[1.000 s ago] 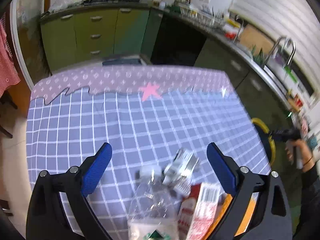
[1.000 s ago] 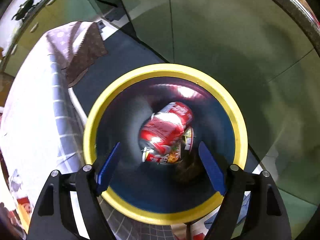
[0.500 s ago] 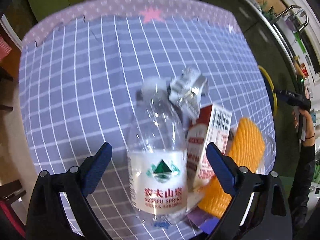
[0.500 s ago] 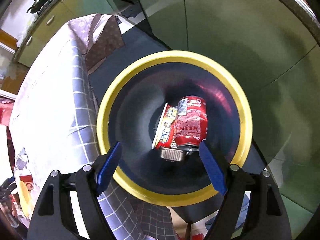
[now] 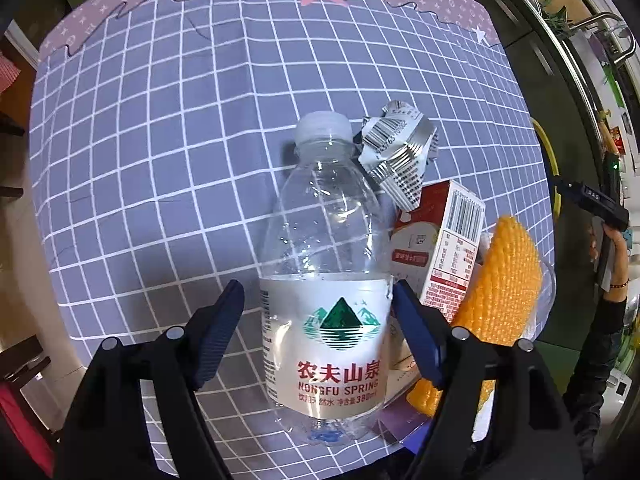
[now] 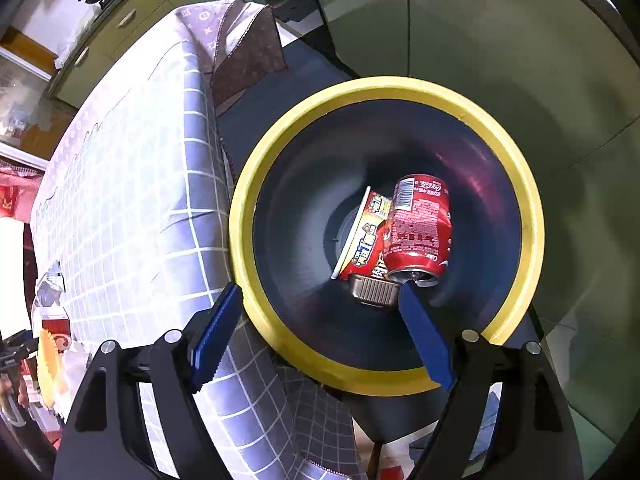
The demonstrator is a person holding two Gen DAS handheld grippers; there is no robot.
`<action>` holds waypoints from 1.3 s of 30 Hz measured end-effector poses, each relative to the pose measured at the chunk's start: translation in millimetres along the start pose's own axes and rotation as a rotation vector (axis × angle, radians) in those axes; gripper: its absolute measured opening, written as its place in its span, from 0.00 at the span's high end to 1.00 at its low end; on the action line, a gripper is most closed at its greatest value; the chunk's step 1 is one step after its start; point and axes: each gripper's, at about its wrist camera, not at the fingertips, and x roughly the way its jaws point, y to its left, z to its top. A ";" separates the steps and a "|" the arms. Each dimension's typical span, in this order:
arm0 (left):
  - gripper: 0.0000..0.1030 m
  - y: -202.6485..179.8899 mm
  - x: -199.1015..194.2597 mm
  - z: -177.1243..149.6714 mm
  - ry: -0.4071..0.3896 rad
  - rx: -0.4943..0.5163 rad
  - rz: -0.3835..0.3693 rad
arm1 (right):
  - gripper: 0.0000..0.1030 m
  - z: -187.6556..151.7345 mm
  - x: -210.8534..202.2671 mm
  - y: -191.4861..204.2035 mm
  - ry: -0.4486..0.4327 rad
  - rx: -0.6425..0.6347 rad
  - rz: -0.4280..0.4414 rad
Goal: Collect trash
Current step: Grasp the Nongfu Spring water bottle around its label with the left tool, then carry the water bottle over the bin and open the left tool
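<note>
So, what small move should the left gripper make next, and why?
Probably close the left gripper a little more on the water bottle. Its jaws have just been closing and now straddle the label, but a gap shows beside the left finger, so the pads do not press yet.

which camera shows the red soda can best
The right wrist view. It looks straight down into the yellow-rimmed bin, where the red soda can lies on its side beside a snack cup, label and top both clear. The left wrist view shows none of the can, only a thin arc of the bin's rim past the table edge.
</note>
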 end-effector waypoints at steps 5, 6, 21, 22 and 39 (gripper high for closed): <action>0.31 -6.0 8.4 0.5 0.031 0.027 0.025 | 0.23 -1.3 1.0 -0.1 0.001 -0.001 0.000; 0.34 -7.1 9.9 1.0 0.037 0.033 0.035 | 0.23 -1.9 1.1 0.0 0.000 -0.003 0.000; 0.40 -15.8 4.8 2.2 -0.002 0.052 0.065 | 0.23 -10.6 1.0 5.8 0.008 -0.031 0.017; 0.40 -14.9 1.3 1.4 -0.008 0.053 0.071 | 0.23 -11.9 0.9 7.0 0.008 -0.034 0.016; 0.40 -22.0 -56.4 -18.0 -0.098 0.102 0.090 | 0.23 -18.1 -16.8 17.7 -0.026 -0.063 0.049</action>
